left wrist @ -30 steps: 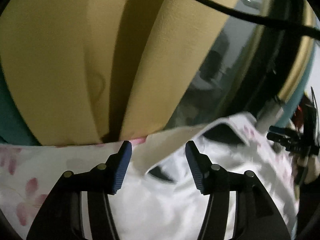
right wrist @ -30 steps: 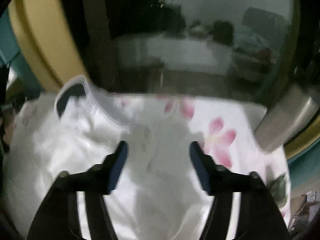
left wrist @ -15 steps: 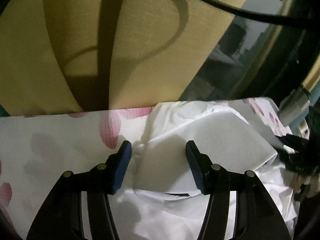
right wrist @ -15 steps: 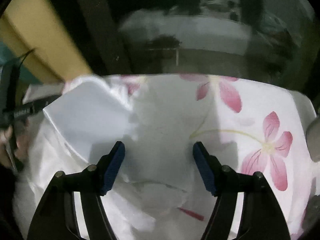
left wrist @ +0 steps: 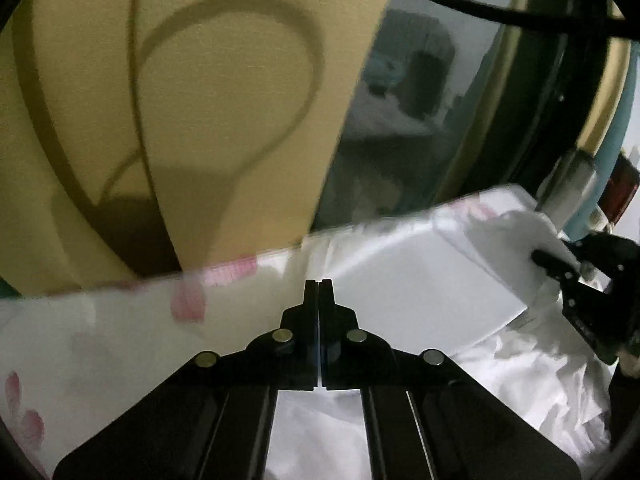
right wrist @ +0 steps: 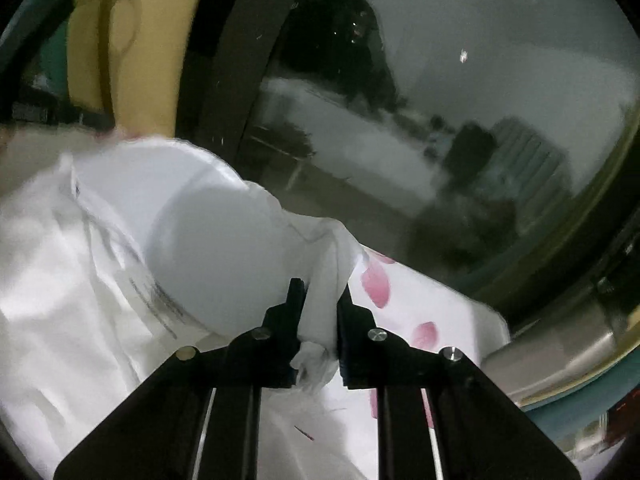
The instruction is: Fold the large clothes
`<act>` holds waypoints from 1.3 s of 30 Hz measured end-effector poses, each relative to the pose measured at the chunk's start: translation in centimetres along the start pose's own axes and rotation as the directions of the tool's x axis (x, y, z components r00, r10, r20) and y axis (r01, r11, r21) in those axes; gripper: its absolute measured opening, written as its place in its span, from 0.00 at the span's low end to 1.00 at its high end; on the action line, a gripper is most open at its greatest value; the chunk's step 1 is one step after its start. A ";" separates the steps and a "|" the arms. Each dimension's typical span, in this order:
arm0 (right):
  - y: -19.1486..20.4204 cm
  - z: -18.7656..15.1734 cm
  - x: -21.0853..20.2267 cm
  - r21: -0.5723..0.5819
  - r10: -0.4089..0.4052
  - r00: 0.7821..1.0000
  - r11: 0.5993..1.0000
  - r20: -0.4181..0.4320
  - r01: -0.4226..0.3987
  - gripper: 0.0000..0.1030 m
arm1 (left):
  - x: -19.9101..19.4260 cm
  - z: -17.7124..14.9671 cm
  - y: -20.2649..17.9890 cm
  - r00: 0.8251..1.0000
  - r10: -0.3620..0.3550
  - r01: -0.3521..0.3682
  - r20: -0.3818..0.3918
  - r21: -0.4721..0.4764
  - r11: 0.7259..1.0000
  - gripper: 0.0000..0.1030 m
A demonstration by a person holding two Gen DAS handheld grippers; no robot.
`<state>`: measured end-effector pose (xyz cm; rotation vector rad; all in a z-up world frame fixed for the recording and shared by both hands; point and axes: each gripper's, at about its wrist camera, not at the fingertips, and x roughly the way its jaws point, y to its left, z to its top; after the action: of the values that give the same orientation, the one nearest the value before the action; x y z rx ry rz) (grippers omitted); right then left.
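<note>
Right wrist: gripper (right wrist: 318,294) w/ white garment (right wrist: 224,240).

Two matte black grippers: left gripper (left wrist: 319,286), right gripper (right wrist: 319,300), each with silver round rivets on angular linkage arms, blue-edged pads; black cable (left wrist: 460,0) looping overhead.

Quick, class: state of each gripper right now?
Left gripper: just closed, jaws together; whether it pinches the white garment cannot be told.
Right gripper: just closing, clamped on a bunch of the white garment.
</note>
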<state>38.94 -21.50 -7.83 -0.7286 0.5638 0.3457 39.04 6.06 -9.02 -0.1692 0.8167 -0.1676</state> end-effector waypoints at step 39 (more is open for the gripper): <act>0.3 0.8 -3.2 -0.053 0.115 0.987 0.993 0.116 -0.110 0.13 | -3.5 0.1 -1.3 0.992 -0.013 -0.013 0.124 0.202 0.979 0.10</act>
<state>36.60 -21.05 -5.57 -0.7177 0.4863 0.5056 36.68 5.50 -6.21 0.0127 0.6702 -0.2371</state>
